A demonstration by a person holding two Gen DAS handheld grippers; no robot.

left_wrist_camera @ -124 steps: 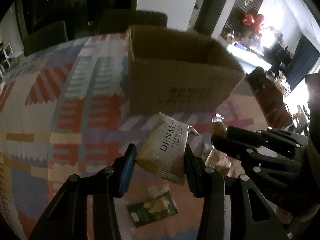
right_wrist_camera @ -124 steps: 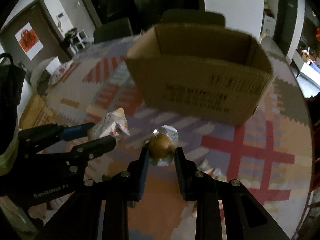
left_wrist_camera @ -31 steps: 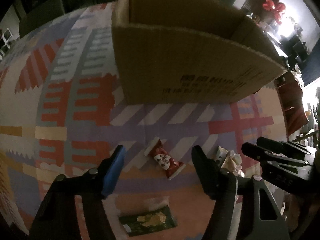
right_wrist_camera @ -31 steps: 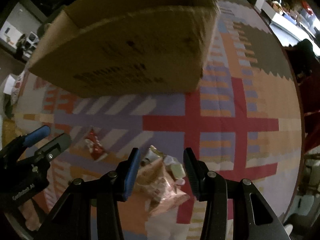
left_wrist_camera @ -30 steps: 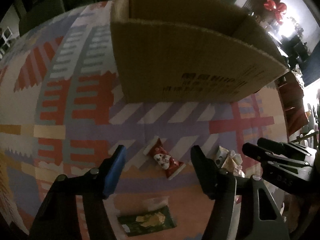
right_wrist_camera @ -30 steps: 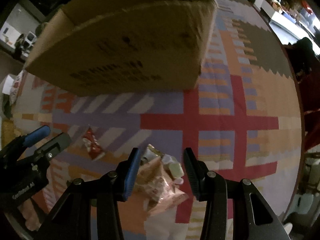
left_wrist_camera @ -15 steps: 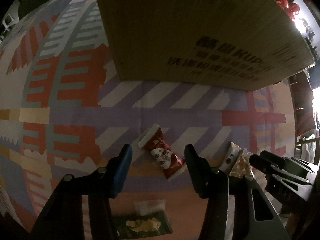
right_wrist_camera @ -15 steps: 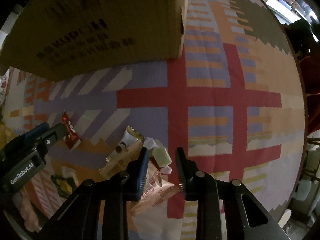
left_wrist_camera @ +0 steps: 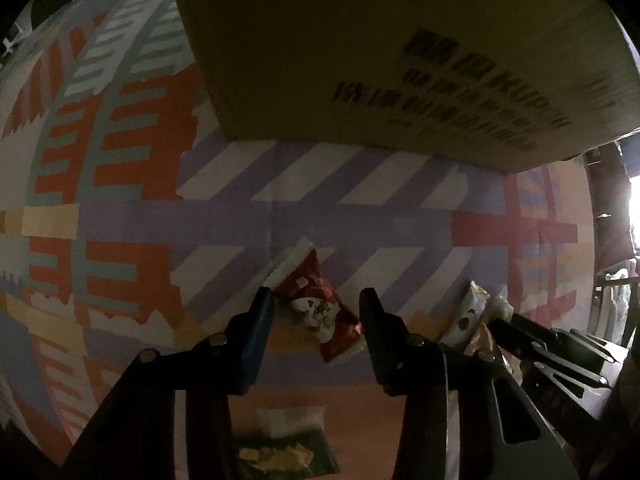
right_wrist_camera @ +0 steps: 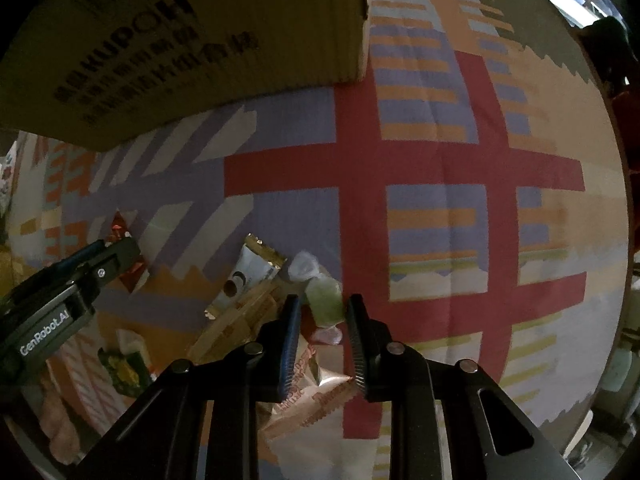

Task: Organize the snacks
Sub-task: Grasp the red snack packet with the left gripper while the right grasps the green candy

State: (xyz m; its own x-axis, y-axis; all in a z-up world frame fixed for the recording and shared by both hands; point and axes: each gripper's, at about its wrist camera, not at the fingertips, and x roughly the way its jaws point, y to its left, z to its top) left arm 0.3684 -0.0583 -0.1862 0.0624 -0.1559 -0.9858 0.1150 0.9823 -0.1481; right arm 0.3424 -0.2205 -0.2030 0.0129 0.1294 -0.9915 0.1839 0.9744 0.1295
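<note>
A red snack packet point(left_wrist_camera: 316, 312) lies slantwise on the patterned cloth, between the fingers of my left gripper point(left_wrist_camera: 316, 308). The jaws are closing around it, and the pads are at its ends without a clear squeeze. In the right wrist view the same packet point(right_wrist_camera: 118, 226) pokes out behind the left gripper point(right_wrist_camera: 120, 256). My right gripper point(right_wrist_camera: 323, 312) points down and is shut on a small pale green wrapped sweet point(right_wrist_camera: 326, 304). The big cardboard box point(left_wrist_camera: 360, 60) stands just beyond both grippers; its inside is hidden.
Round the right gripper lies a heap of snacks: a white and gold packet point(right_wrist_camera: 248, 276) and a pink packet point(right_wrist_camera: 316, 396). A dark green packet point(left_wrist_camera: 280, 456) lies under the left gripper. The round table's edge point(right_wrist_camera: 618, 200) curves at the right.
Both grippers sank towards the cloth and the box now fills the top. The left jaws narrowed around the red packet. The right jaws closed on the green sweet.
</note>
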